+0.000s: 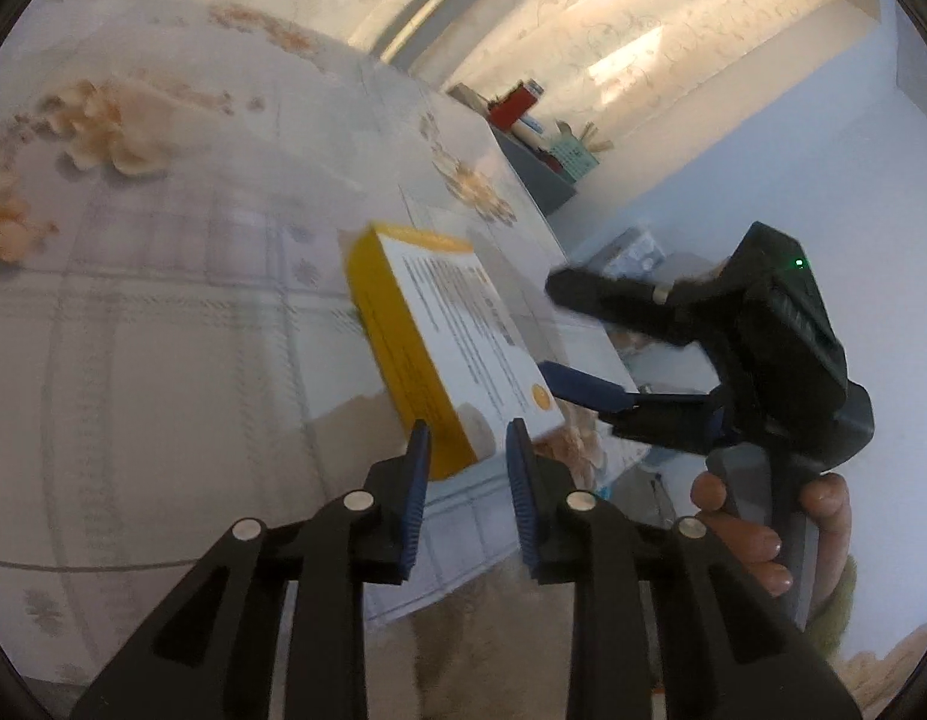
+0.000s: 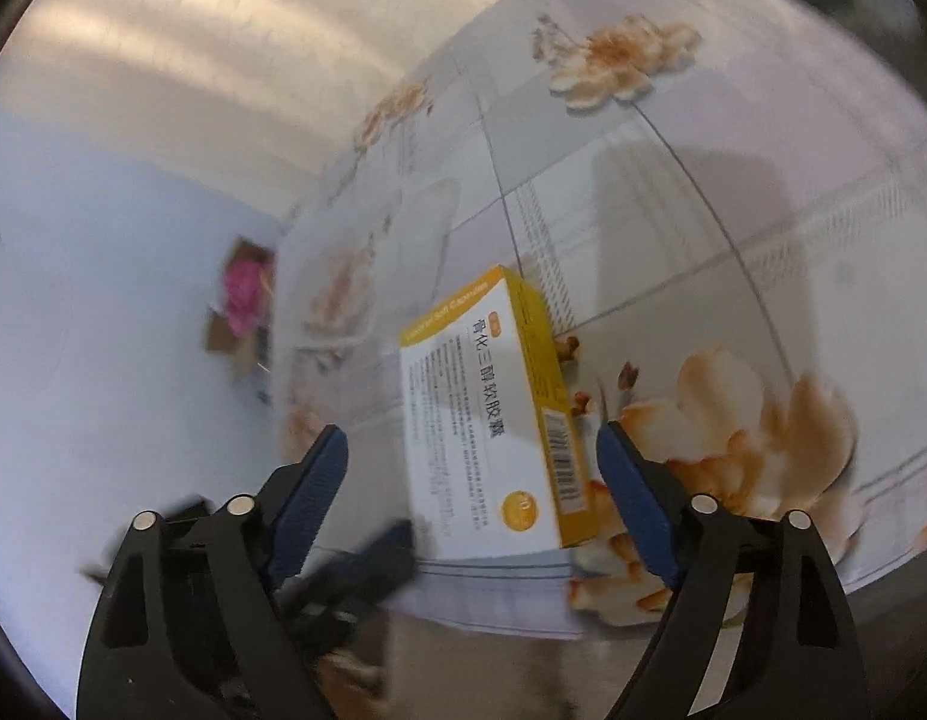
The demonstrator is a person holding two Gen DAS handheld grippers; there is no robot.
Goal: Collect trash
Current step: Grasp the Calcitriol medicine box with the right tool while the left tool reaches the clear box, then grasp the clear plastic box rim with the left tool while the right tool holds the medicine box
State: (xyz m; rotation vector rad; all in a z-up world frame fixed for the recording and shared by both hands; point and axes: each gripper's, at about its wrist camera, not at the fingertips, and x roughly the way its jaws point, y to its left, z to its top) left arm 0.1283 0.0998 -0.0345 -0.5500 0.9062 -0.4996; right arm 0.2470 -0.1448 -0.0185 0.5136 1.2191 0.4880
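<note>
the yellow and white box (image 1: pixel 451 348) lies flat on the flowered tablecloth (image 1: pixel 181 276), right at the table's near edge, one corner close to the drop. the left gripper (image 1: pixel 468 438) comes in low at that near corner, blue pads only a narrow way apart, the corner showing just past the tips; no telling whether a pad touches the card. the right gripper (image 2: pixel 472 474) stands with its jaws spread wide, the box (image 2: pixel 493 420) between the two pads with clear space on both sides, nothing pinched. in the left view a hand (image 1: pixel 769 534) wraps the right tool's grey handle. off past the table's far edge, a cardboard carton (image 2: pixel 241 312) with something pink inside sits on the pale floor, blurred.
</note>
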